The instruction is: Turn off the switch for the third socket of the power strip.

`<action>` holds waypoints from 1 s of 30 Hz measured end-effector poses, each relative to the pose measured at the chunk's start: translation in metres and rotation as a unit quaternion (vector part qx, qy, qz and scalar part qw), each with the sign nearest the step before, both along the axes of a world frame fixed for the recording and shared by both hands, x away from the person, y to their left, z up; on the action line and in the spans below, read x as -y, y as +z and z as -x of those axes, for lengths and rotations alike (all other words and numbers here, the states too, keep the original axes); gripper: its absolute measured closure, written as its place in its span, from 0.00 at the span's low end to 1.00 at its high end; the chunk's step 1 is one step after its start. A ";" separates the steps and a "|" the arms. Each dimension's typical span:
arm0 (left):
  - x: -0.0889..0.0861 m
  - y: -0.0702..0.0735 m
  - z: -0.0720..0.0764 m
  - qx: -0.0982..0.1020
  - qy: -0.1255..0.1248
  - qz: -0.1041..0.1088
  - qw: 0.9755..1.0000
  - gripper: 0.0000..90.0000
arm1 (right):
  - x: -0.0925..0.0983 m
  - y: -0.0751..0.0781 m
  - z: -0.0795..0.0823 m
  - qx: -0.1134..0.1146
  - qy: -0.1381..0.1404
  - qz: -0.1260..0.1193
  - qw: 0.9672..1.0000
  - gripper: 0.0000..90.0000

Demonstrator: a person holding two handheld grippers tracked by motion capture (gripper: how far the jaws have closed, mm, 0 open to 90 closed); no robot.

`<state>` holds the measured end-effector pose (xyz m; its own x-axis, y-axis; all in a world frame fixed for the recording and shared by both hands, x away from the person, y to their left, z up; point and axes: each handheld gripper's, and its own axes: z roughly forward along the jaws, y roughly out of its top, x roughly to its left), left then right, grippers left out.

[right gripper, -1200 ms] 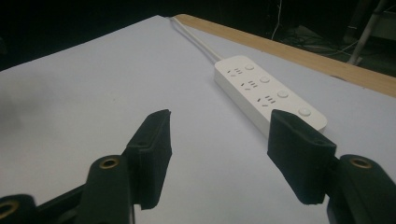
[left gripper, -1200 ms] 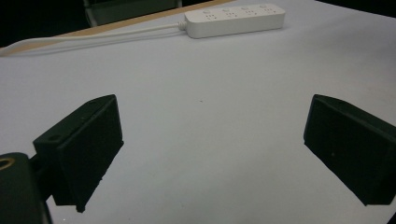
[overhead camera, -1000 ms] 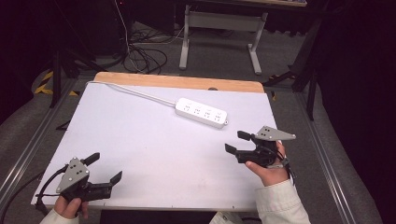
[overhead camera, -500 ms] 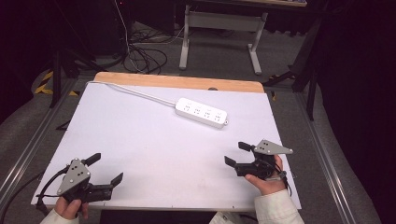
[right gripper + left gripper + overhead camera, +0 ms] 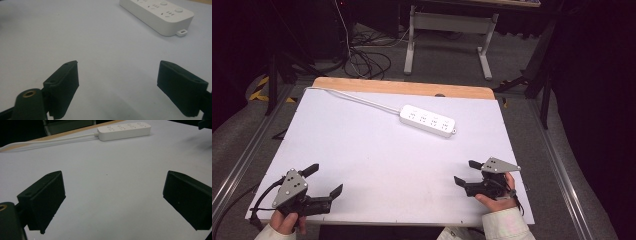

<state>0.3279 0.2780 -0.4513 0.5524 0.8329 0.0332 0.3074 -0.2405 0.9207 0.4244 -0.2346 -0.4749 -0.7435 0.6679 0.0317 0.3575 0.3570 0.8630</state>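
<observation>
Compared with 1 second ago, the right gripper (image 5: pixel 468 172) has drawn back toward the near right corner of the worktop (image 5: pixel 377 150), while the left gripper (image 5: pixel 323 179) sits at the near left corner much as it did. Both are held by a person's hands that come in from the near edge, the right hand (image 5: pixel 494 197) in a pale sleeve (image 5: pixel 507 227).

Each gripper has its 2 black jaws spread wide with nothing between them. In the left gripper view the left gripper (image 5: pixel 113 200) has bare white surface between its jaws, and in the right gripper view the right gripper (image 5: pixel 118 87) frames bare white surface in the same way. Both hover low over the worktop or rest near it; whether they touch it I cannot tell.

A white power strip (image 5: pixel 428 120) lies flat toward the far right of the worktop, angled, well apart from both grippers. Its white cord (image 5: pixel 357 99) runs off to the far left corner. The right gripper view shows the strip's near end (image 5: pixel 160 15) with sockets, round buttons and a small hanging tab. The left gripper view shows the whole strip (image 5: pixel 124 130) far off, with its cord (image 5: pixel 50 141) trailing left along the wooden far edge (image 5: pixel 402 87).

Beyond the worktop, cables (image 5: pixel 362 55) lie on a grey floor beside the legs of a metal stand (image 5: pixel 447 30).
</observation>
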 end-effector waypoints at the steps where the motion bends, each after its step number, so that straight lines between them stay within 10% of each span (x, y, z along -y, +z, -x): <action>1: -0.001 0.000 0.000 0.001 0.001 -0.002 1.000 0.05 | 0.000 -0.002 0.000 0.000 -0.001 0.010 1.000 0.20; 30: 0.000 -0.002 -0.003 0.002 0.007 0.001 1.000 0.05 | -0.001 -0.005 0.003 0.024 0.004 -0.008 1.000 0.23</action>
